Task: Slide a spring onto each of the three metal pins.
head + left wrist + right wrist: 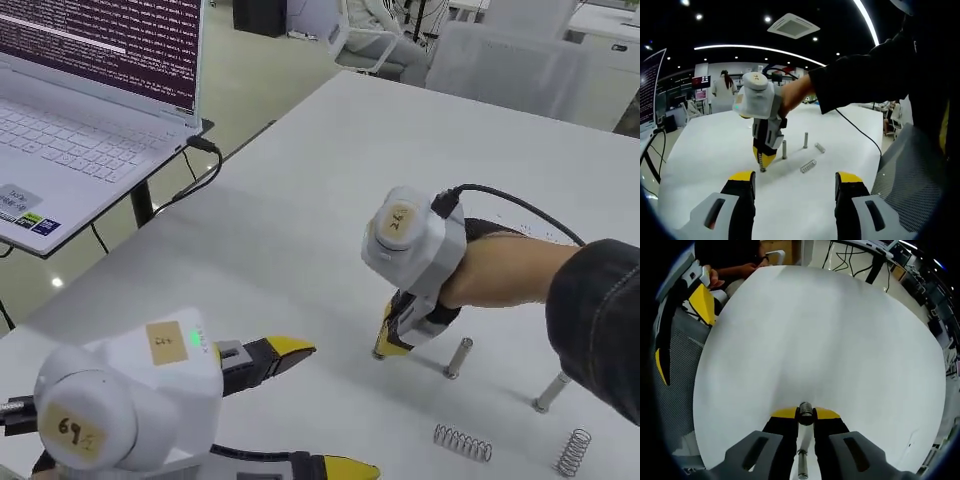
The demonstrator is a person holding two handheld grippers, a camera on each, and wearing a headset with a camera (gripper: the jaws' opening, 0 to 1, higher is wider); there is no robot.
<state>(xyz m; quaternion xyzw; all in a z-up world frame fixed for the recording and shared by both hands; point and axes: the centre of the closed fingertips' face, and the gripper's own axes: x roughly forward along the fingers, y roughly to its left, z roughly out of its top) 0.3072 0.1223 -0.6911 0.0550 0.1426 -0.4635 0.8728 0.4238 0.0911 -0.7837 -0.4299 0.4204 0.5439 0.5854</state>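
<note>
My right gripper (392, 345) points straight down at the white table (330, 180), shut on a spring (805, 416) that I see end-on between its yellow tips. It holds the spring at the nearest metal pin (761, 168). Two more pins (458, 357) (552, 392) stand upright and bare to its right. Two loose springs (462, 442) (573, 452) lie flat in front of those pins. My left gripper (320, 408) hovers open and holding nothing at the near left. It faces the right gripper (762, 159) from a short distance.
An open laptop (90, 110) sits on a side stand at the far left, with a cable (205, 165) hanging by the table edge. A cable (520, 205) trails from the right gripper across the table. Chairs stand beyond the far edge.
</note>
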